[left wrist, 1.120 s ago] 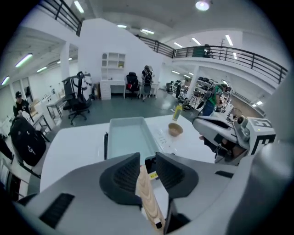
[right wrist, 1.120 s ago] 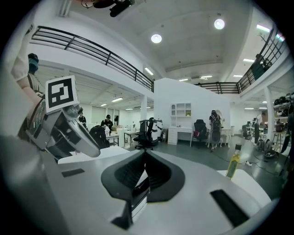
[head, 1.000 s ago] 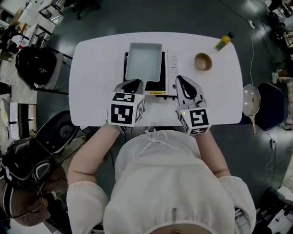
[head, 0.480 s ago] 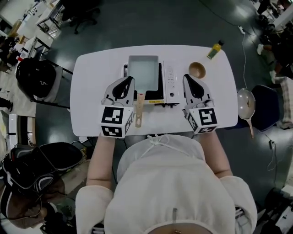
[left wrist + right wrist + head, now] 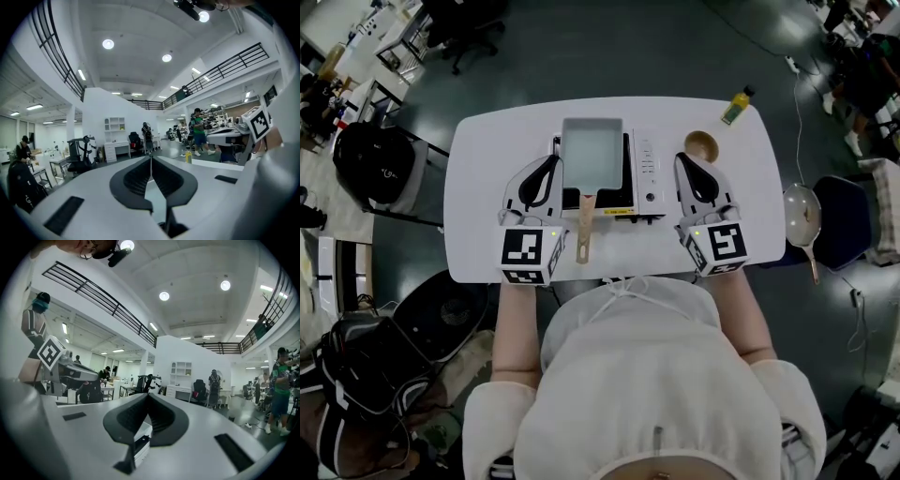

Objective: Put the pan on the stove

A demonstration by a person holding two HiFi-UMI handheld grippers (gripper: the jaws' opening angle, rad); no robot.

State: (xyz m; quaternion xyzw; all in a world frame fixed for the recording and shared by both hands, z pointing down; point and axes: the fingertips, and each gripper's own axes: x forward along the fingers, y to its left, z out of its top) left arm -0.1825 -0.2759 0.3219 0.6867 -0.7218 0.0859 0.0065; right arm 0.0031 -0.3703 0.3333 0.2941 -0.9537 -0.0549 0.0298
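Observation:
In the head view a pale rectangular pan (image 5: 592, 150) rests on the black stove (image 5: 622, 195) in the middle of the white table (image 5: 478, 187). Its wooden handle (image 5: 583, 230) sticks out over the stove's front edge towards me. My left gripper (image 5: 550, 161) lies just left of the handle, apart from it, shut with nothing in it; its jaws meet in the left gripper view (image 5: 150, 157). My right gripper (image 5: 682, 157) is to the right of the stove's white control panel (image 5: 650, 169), also shut and empty, with its jaws together in the right gripper view (image 5: 147, 395).
A wooden bowl (image 5: 700, 142) stands just beyond the right gripper. A yellow bottle (image 5: 735, 105) is at the table's far right corner. Off the table at the right, a second pan (image 5: 802, 211) lies on a chair. Black bags (image 5: 375, 155) sit on the floor at the left.
My left gripper, which covered the pan's handle a second ago, has moved left off it, so the handle now shows. The right gripper has shifted slightly to the right.

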